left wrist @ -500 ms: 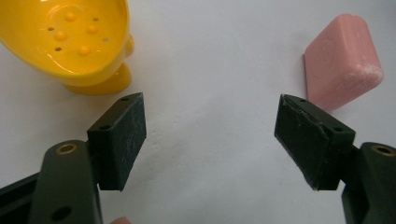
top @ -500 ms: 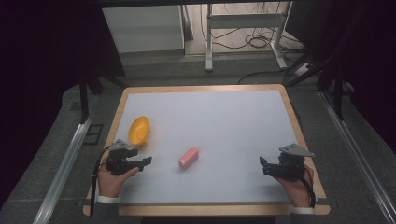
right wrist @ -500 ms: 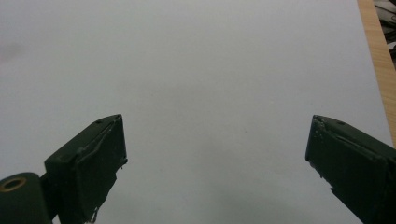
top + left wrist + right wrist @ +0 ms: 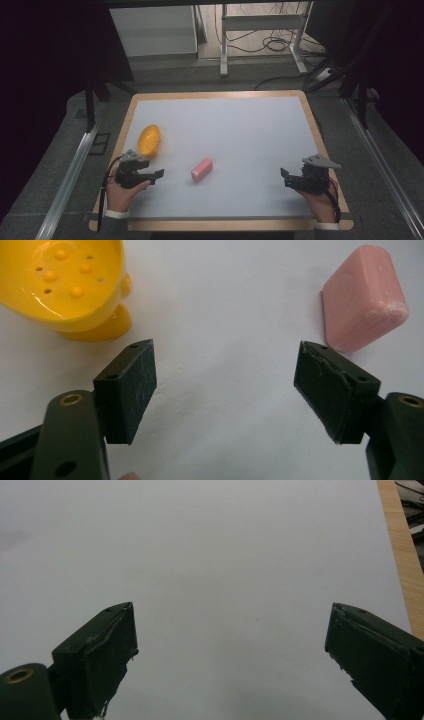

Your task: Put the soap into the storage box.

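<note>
Work surface is a pale grey table (image 4: 240, 130) with a light wood rim, standing on dark grey floor; metal rails run along the floor off the table's left and right edges, and behind its far edge sit a white cabinet, a metal frame leg and loose cables. Taking the pink soap bar (image 4: 202, 169) as landmark: far left of it, near the table's front-left corner, is the left gripper (image 4: 156, 175), held in a hand, jaws spread wide with only bare table between them. In the left gripper view the soap bar (image 4: 362, 305) lies just past the right-hand jaw's tip, off to that side, not between the jaws and not touching. Yellow soap dish (image 4: 149, 139) sits left of the soap and farther back, just beyond the left gripper; the left gripper view shows its holed, studded inside (image 4: 65, 280), ahead of the left-hand jaw. Path between gripper and soap is bare table. Well right of the soap, near the table's right edge, is the right gripper (image 4: 286, 178), jaws also spread, over bare table.
</note>
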Available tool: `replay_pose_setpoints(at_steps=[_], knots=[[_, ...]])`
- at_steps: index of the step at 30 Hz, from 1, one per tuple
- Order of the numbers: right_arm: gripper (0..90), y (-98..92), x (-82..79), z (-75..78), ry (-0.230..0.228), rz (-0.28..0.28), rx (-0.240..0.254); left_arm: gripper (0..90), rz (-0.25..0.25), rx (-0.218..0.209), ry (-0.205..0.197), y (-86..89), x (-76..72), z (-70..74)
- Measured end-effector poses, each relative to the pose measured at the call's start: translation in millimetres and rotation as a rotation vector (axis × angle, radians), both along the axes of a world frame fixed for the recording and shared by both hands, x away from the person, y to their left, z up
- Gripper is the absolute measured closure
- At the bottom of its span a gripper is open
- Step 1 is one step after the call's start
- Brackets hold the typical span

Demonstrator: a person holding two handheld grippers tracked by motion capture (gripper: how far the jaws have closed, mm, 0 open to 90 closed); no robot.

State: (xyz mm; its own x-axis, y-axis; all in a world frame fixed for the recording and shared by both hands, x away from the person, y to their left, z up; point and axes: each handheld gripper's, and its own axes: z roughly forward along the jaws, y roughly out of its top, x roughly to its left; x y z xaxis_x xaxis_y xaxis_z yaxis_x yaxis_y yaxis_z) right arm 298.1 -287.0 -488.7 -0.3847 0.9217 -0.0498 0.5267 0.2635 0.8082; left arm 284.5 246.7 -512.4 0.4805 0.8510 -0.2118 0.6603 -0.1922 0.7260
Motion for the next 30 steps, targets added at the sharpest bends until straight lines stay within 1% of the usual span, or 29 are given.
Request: replay_pose_setpoints(at_steps=[7, 11, 14, 21, 24, 28, 29, 30], knots=[[6.3, -0.4, 0.5, -1.5, 0.005, -0.004, -0.013, 25.6, -0.009, 0.005, 0.001, -2.5, 0.0, 0.1], [6.3, -0.4, 0.1, -1.0, 0.004, -0.004, -0.01, 26.6, -0.009, -0.006, 0.004, -1.8, -0.8, 1.5], [6.3, -1.8, 0.0, -0.8, 0.005, -0.008, -0.003, 27.8, -0.008, -0.006, 0.009, -0.8, -1.0, 2.1], [6.4, -1.5, 0.1, -1.5, 0.005, -0.007, -0.007, 29.2, -0.015, -0.01, 0.009, -0.1, -2.0, 3.8], [6.5, -1.3, 0.1, -2.0, 0.007, -0.005, -0.005, 29.3, -0.02, -0.01, 0.005, -1.3, -3.2, 6.7], [6.6, -1.0, 0.5, -1.8, 0.012, 0.001, 0.006, 29.3, -0.02, 0.002, -0.008, -1.8, -5.4, 13.2], [6.8, -0.9, 0.6, -1.6, 0.01, 0.005, 0.006, 29.5, -0.018, -0.003, -0.01, -0.6, -5.7, 16.2], [6.8, -1.1, 0.6, -1.8, 0.01, 0.002, 0.007, 29.5, -0.018, -0.003, -0.01, -0.6, -5.7, 16.2]])
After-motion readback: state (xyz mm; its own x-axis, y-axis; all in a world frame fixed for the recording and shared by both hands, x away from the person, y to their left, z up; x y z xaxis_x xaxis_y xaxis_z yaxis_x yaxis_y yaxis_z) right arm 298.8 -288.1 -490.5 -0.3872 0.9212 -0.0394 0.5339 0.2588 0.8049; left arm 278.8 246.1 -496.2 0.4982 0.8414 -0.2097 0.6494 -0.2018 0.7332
